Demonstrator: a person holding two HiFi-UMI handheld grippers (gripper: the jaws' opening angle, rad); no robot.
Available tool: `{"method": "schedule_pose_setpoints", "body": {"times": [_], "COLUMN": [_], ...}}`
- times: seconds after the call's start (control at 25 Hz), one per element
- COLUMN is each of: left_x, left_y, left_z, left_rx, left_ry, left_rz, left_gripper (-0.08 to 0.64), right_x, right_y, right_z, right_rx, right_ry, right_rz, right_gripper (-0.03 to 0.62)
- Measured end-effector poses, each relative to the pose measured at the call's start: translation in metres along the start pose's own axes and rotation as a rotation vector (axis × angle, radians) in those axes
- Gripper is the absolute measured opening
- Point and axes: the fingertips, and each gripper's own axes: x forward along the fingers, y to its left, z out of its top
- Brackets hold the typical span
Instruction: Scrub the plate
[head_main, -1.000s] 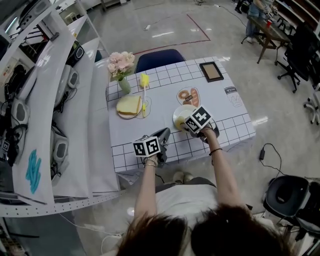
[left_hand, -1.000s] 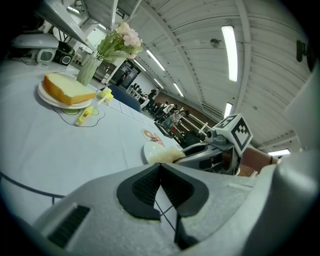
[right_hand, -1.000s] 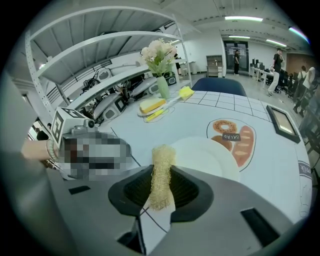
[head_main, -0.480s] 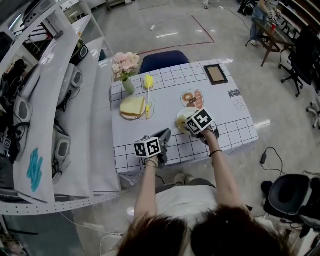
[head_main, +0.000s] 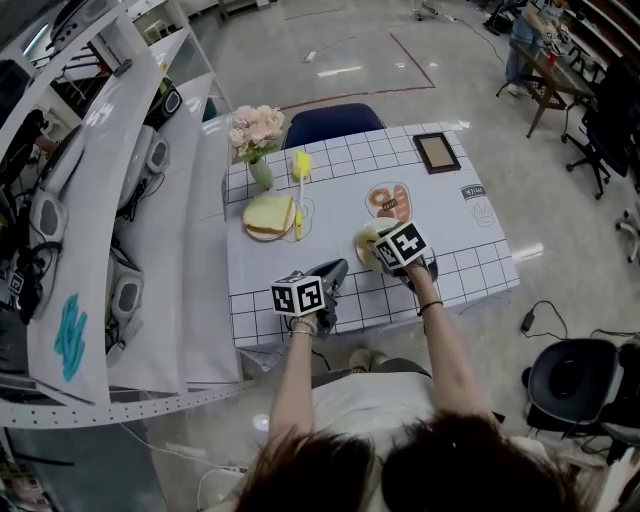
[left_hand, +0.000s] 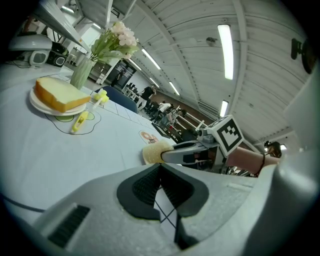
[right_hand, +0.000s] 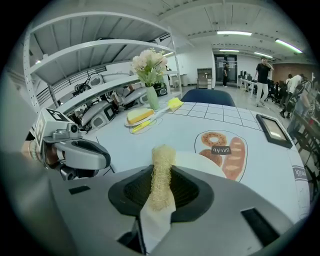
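1. Right now the right gripper (right_hand: 161, 186) is clamping a loofah scrubber (right_hand: 163, 156) between its jaws, with the fibrous end sticking out beyond the pads.
2. The plate (right_hand: 199, 163), white and bare, is lying on the table (head_main: 460, 250) just beyond the scrubber's tip. I cannot tell whether the tip is touching it.
3. The left gripper (left_hand: 160, 175) is hovering nearby over bare cloth, its jaws pressed together with nothing between them.
4. The scrubbing seems to be calling for a low, flat angle, so that the loofah's broad side is doing the work rather than its tip. Small circles from the middle out to the rim are probably the way to cover the whole face.
5. A light plate is likely to be sliding under pressure, so the empty left gripper is best used pinning the near rim, clear of the scrubber's path.
6. Pressing too hard is risking the loofah twisting out of the pads.
7. A printed mat (right_hand: 222, 150) beside the plate is showing a doughnut, a loaf and the word "BREAD". A smaller print (head_main: 472, 191) near the table's right edge is proving too small to read.
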Motion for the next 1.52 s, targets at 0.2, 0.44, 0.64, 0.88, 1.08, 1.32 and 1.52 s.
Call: {"method": "schedule_pose_setpoints", "body": {"times": [0.2, 0.44, 0.64, 0.88, 1.08, 1.32, 1.52], "left_x": [0.005, 0.008, 0.011, 0.013, 0.013, 0.013, 0.014], "left_y": [-0.004, -0.003, -0.002, -0.002, -0.002, -0.002, -0.009], "left_z": [-0.002, -0.003, -0.004, -0.004, -0.005, -0.003, 0.0], "left_rx": [0.017, 0.018, 0.016, 0.015, 0.015, 0.027, 0.058], "left_ry": [0.02, 0.026, 0.029, 0.031, 0.029, 0.019, 0.005], "left_rz": [-0.02, -0.018, -0.011, -0.004, 0.007, 0.017, 0.012], "left_gripper": [0.011, 0.011, 0.011, 0.011, 0.011, 0.011, 0.011], "right_x": [0.002, 0.002, 0.0, -0.002, -0.004, -0.011, -0.021], "right_y": [-0.007, -0.017, -0.025, -0.032, -0.033, -0.035, -0.031], "right_z": [0.004, 0.008, 0.009, 0.008, 0.008, 0.007, 0.01], "right_rx": [0.009, 0.019, 0.031, 0.059, 0.075, 0.098, 0.093], "right_ry": [-0.026, -0.047, -0.06, -0.071, -0.094, -0.164, -0.254], "right_rz": [-0.029, -0.067, -0.104, -0.132, -0.133, -0.148, -0.125], "right_gripper": [0.084, 0.084, 0.084, 0.084, 0.084, 0.084, 0.084]}}
